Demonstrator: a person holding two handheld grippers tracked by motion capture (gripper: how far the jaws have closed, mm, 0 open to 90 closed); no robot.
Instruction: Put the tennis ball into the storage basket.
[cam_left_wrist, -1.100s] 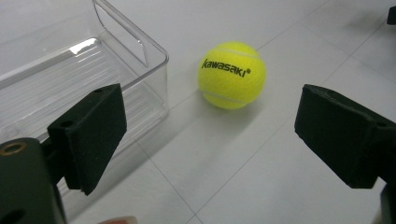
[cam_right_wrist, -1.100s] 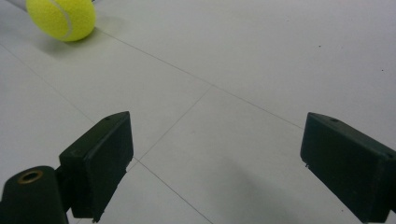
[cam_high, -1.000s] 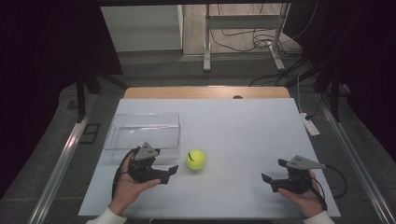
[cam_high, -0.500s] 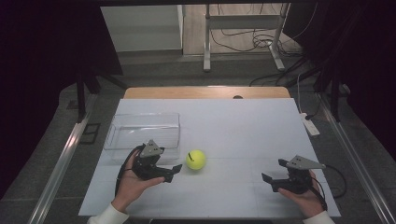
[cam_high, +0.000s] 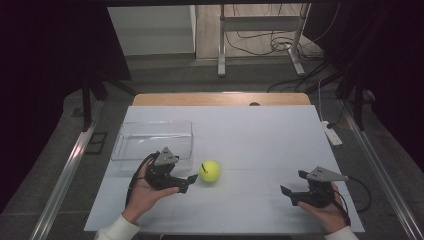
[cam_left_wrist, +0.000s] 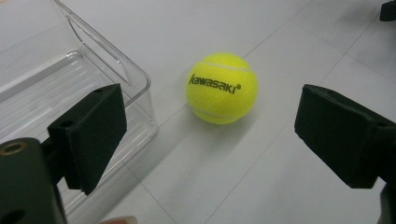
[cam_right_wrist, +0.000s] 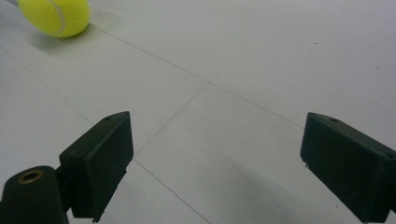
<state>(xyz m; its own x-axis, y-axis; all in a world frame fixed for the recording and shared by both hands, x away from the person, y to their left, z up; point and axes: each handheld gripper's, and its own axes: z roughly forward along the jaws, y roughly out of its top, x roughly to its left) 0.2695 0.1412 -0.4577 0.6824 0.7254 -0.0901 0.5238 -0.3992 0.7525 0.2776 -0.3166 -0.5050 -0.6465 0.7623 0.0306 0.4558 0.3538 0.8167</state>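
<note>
1. The yellow tennis ball (cam_high: 209, 171) sits on the white table (cam_high: 260, 140), just beside the clear plastic box (cam_high: 153, 140).
2. The left gripper (cam_high: 186, 181) is right next to the ball, with the ball straight ahead of its jaws. Its jaws are wide apart and hold nothing.
3. The right gripper (cam_high: 292, 187) is far off to the side, jaws apart and empty too.
4. So the left hand is much nearer.
5. Dark letters on the ball (cam_left_wrist: 221, 87) read "kawasaki".

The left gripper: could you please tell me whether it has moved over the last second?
Yes. The left gripper has edged right toward the tennis ball, judged against the clear container.
</note>
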